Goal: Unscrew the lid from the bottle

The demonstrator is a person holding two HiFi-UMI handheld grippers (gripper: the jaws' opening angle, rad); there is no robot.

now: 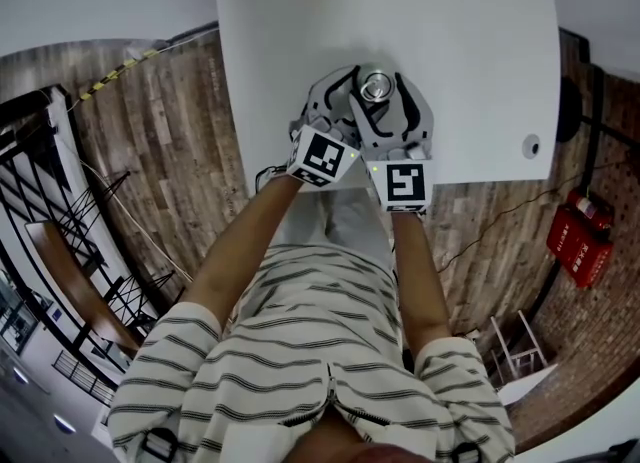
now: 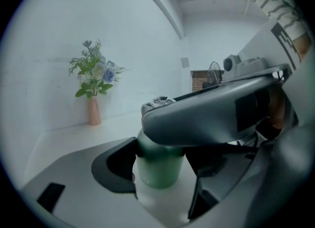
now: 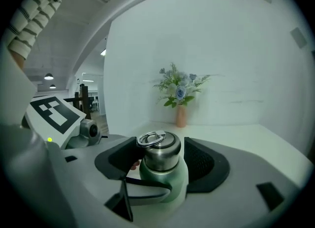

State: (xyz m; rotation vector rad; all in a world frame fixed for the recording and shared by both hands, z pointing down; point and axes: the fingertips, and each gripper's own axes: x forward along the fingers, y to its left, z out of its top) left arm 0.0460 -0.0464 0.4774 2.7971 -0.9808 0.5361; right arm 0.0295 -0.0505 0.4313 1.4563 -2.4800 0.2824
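Head view shows one white table (image 1: 480, 71) and one green metal bottle (image 3: 173, 179). Left gripper (image 2: 160, 170) clamps its body; right gripper (image 3: 161, 157) stands wide, flanking its one ring-topped steel lid (image 3: 160, 149).

bottle (image 3: 165, 178) green body; lid (image 3: 160, 153) brushed silver. left gripper (image 2: 160, 168), right gripper (image 3: 162, 160) grey, black pads, black-white square markers. table (image 1: 480, 71) white. shirt (image 1: 310, 351) white, dark stripes. floor (image 1: 170, 141) brown wood-grain. vase (image 3: 181, 116) peach; flowers (image 3: 179, 86) blue-white, green leaves.
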